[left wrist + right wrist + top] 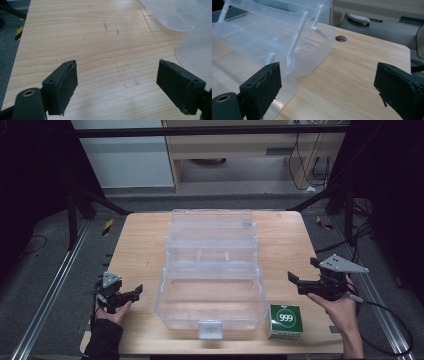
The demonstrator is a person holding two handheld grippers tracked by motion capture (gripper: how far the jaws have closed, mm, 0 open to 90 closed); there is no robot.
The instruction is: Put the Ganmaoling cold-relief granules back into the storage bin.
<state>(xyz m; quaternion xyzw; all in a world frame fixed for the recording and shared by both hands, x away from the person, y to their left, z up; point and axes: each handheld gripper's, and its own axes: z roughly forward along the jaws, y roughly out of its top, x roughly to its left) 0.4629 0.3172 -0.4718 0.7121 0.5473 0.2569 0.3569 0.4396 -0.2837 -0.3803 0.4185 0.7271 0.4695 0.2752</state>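
My left tool (pixel 131 295) lower left of high view, jaws wide, nothing between. My right tool (pixel 296 281) lower right, jaws apart, empty. Clear plastic box (pixel 210 275) lies unfolded at centre of worktop (pixel 135 245). Green 999 pack (pixel 285 321) just beside box's lower right corner, below right tool.
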